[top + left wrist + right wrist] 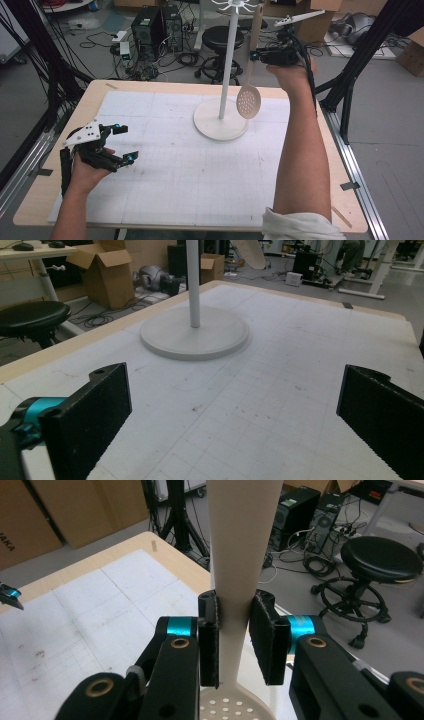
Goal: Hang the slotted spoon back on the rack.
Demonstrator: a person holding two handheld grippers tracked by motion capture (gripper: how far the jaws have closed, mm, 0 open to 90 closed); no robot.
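Clamped between the pads of the right hand-held gripper (234, 640) is the flat handle of a beige slotted spoon (248, 97), gripped a little above its perforated bowl. The spoon is held upright in the air, bowl down, with its long handle rising past the jaws toward the hooks at the top of a white rack stand (223, 65), which is seen just beside the gripper. The spoon is judged to be light, stiff plastic or wood with a smooth, somewhat slippery finish; a hold on the flat handle, as taken now, seems the soundest, since the rounded bowl would offer the pads little purchase. Well apart from it, the left hand-held gripper (121, 143) is kept low over the white gridded mat on the tabletop (55, 190), jaws spread wide and nothing between them. Beyond the right gripper, a black stool (382, 560) and computer towers (300, 510) are seen on the floor. On a cardboard box (20, 525) farther off, the letters "AKA" can be read at its edge.
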